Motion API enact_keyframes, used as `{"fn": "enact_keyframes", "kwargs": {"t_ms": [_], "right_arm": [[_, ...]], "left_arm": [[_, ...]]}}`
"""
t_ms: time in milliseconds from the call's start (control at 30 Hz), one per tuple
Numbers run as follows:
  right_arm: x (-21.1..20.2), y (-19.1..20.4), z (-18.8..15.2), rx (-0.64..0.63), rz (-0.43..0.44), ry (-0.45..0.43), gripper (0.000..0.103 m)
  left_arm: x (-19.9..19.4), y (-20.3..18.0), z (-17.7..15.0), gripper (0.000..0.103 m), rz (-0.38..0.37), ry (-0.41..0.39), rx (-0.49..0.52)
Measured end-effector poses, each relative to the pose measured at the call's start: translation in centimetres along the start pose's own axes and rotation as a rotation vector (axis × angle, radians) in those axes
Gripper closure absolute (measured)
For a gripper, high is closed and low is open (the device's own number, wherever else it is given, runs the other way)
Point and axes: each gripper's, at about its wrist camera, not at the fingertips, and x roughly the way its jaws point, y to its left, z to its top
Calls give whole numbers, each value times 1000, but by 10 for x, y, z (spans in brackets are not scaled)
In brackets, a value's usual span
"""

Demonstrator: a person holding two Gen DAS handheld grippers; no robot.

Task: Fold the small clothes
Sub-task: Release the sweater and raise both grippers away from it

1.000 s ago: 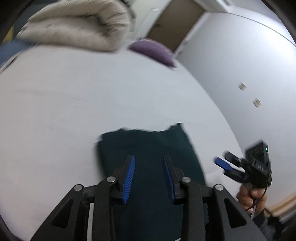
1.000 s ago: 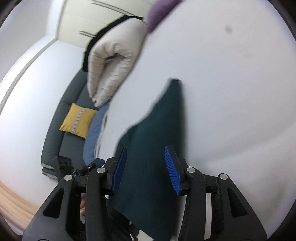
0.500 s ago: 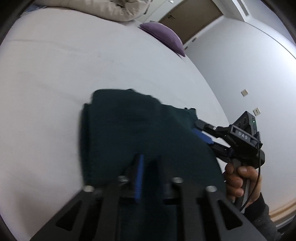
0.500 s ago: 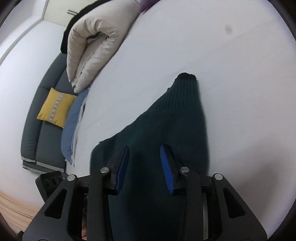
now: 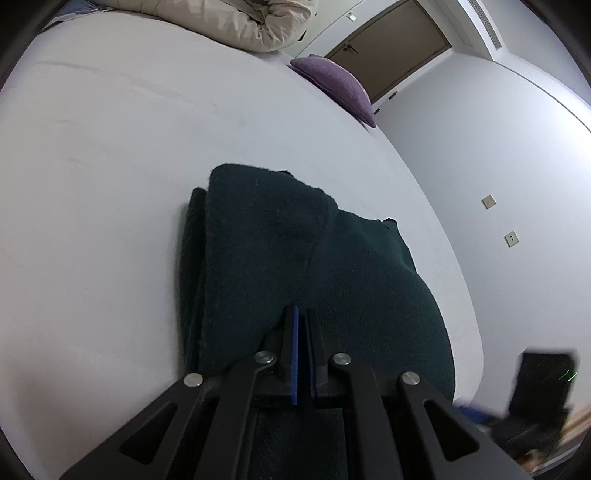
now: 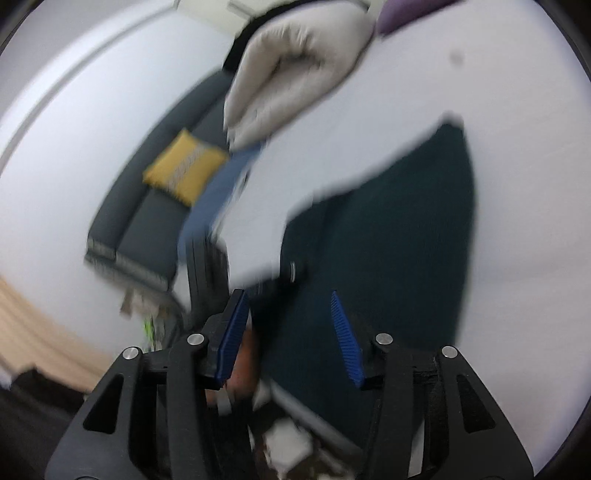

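The dark green sweater (image 5: 280,258) lies on the white bed (image 5: 110,166), partly folded, one layer doubled over another at its far left corner. The left tool (image 5: 301,321) sits low over the near part of it, its two blue-padded fingers pressed almost together with only a thin slit between them; knit bunches up around the tips, but whether any cloth is actually pinched in that slit cannot be told.

Over in the right wrist view, everything is smeared by motion blur. The right tool (image 6: 290,306) hangs above the sweater (image 6: 399,229) with its fingers spread wide apart, nothing between them.

Around the scene: a rolled cream duvet (image 5: 229,22) sits at the far end of the bed, with a purple cushion (image 5: 332,85) just beside it near the edge. Behind that, a brown door (image 5: 391,48) is set in the pale wall, and two small wall plates (image 5: 488,201) show on the right. In the right view, a grey sofa (image 6: 155,206) stands beside the bed with a yellow cushion (image 6: 184,170) on it, and a blue cloth (image 6: 218,195) hangs off the bed's edge.

No writing or labels can be read anywhere.
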Motion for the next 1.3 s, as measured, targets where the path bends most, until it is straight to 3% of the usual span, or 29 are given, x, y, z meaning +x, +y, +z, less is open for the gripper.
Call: {"fn": "enact_keyframes", "kwargs": {"t_ms": [33,67,133,300,367,433,467,500,600,667,733,767,833,967,1133,1267,1300], "right_arm": [[11,-16,-13,30,-54,46,58],[15,-26,-21,40,-55,62,59],[11,-38,-32,10,-30,16,70],[0,-29,-31,-47,-75,7,68],[-11,-15,-26,-56,-139,-13,67],[-32,1,-24,-90,-210,-67,61],[-44,12,-23,-125,-260,-106,60],[-53,20,-22,-155,-296,-136,59],[-78,58,-22,-260,-446,-275,46],[-99,84,-27,-335,-516,-406,34],[-114,103,-30,-370,-554,-520,6],[-121,112,-32,-384,-572,-575,0],[-132,130,-36,-433,-609,-662,0],[-149,156,-35,-499,-658,-735,0],[-179,181,-31,-476,-631,-800,0],[-175,195,-26,-439,-650,-726,0],[-171,197,-26,-441,-651,-706,0]], "left_arm": [[1,-2,-3,95,6,-4,13],[-2,-2,-5,95,13,-10,23],[-5,-4,-9,95,20,-23,42],[-13,-1,-5,95,17,-19,26],[-23,-9,-1,94,55,-16,27],[-40,-25,-3,70,107,-48,76],[-53,-38,-7,39,160,-93,123],[-68,-51,-12,18,217,-154,174],[-107,-81,-26,0,330,-318,283],[-136,-101,-35,0,411,-449,352],[-158,-120,-45,0,464,-552,424],[-168,-129,-50,0,501,-602,458],[-183,-145,-54,0,573,-678,502],[-217,-168,-59,0,669,-822,503],[-231,-189,-47,0,728,-742,566],[-232,-183,-38,0,607,-619,468],[-228,-180,-38,0,605,-592,452]]}}
